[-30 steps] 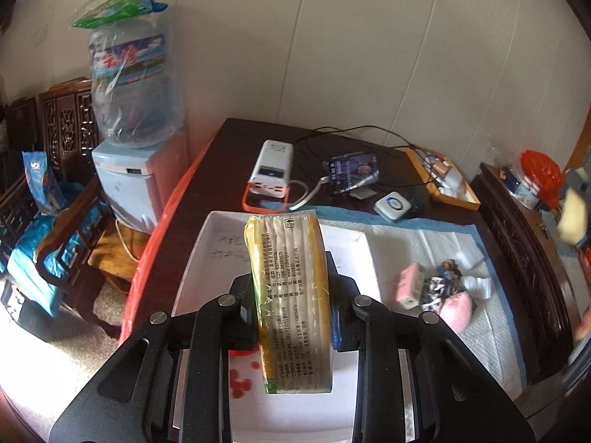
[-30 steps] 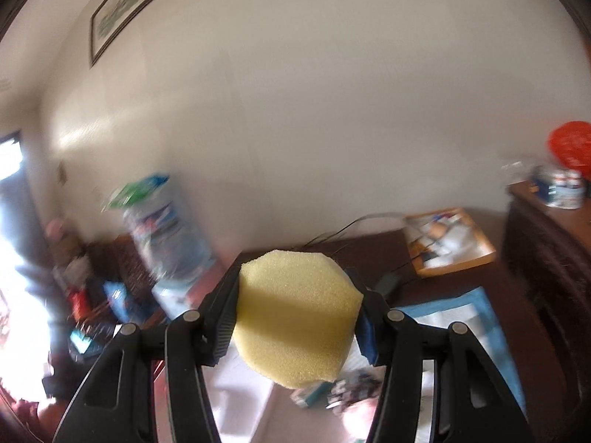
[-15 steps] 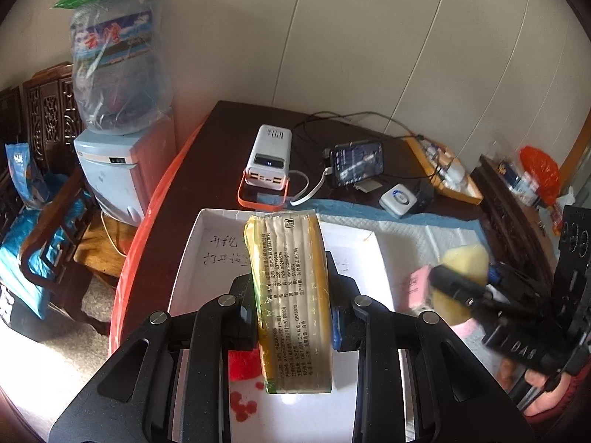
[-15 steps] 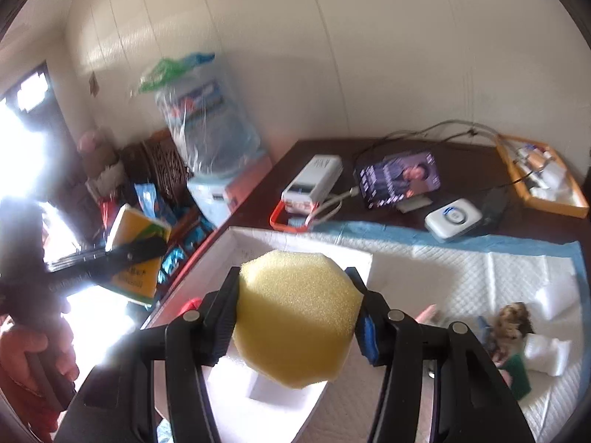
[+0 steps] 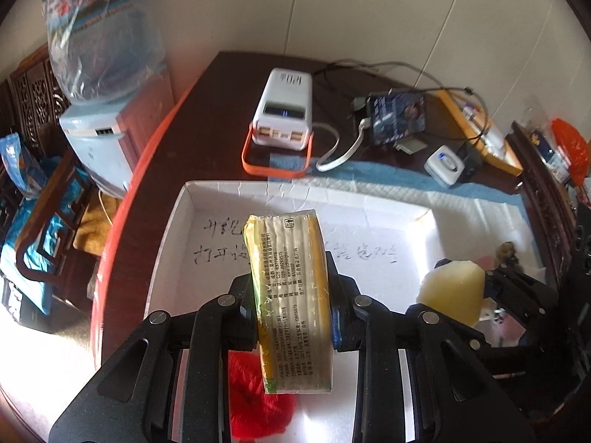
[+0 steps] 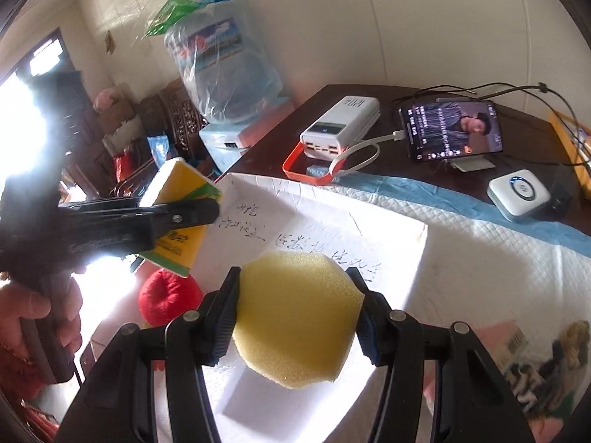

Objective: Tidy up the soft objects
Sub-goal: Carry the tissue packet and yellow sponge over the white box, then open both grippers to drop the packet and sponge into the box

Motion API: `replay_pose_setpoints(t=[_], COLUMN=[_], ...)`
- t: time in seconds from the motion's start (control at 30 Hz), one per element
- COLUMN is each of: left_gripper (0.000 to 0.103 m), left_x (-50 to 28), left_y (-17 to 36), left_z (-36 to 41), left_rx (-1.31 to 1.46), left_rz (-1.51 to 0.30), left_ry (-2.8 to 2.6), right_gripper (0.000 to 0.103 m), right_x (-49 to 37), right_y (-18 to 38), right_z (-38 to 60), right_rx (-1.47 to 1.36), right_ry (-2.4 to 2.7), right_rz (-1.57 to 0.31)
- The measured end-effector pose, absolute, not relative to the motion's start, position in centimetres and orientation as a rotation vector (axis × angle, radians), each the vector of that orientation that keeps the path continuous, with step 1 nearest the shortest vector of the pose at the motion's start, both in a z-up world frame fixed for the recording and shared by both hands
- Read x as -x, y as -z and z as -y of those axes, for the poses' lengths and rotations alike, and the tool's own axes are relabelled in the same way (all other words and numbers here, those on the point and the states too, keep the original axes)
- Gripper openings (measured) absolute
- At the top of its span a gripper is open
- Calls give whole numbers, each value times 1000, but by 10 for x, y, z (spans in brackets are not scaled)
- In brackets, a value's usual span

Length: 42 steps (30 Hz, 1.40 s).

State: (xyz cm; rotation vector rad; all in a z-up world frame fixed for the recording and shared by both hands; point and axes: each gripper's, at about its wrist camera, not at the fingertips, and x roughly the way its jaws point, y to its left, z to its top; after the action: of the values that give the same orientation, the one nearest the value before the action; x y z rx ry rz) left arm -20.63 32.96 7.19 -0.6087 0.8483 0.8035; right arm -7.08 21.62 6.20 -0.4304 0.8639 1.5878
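Gripping tissue pack (image 5: 291,295) and sponge (image 6: 297,317) over tray (image 5: 177,229).

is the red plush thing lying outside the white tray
No, the red plush ball lies inside the white tray, at its near end below the tissue pack.

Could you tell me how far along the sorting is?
Done: red knitted ball lies in the white shallow box. In hand: left gripper holds the yellow tissue pack, right gripper the yellow foam sponge. Left: the small items on the white pad.
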Motion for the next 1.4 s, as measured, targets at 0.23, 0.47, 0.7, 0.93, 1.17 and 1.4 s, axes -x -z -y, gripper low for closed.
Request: replay_pose_setpoints(t=[0.23,0.47,0.7,0.93,1.17,1.4], left_gripper=[32,103,103,103,103,103], left_x=[193,199,208,228,250,244], left_y=[-52,-59,-72,-99,-132,-152], left_z=[-341,-345,-341,-327,-302,-270], left_rx=[633,619,615,587,548,487], left_rz=[-897,-837,-793,-717,-619,-576], left_ry=[-853,-945,-967,-981,-974,-892], right_gripper=[72,103,103,103,103,103], right_x=[61,64,68,75,84,51], right_y=[-54,-54,-61,-83,-114,-128], right_z=[-222,-225,-225,-211,-184,-135], right_rx=[397,363,361,351,337,248], right_ry=[-1615,-1664,-1683,-1668,-1617,-1423], right_rz=[-845,-815,-790,-731,-638,-613])
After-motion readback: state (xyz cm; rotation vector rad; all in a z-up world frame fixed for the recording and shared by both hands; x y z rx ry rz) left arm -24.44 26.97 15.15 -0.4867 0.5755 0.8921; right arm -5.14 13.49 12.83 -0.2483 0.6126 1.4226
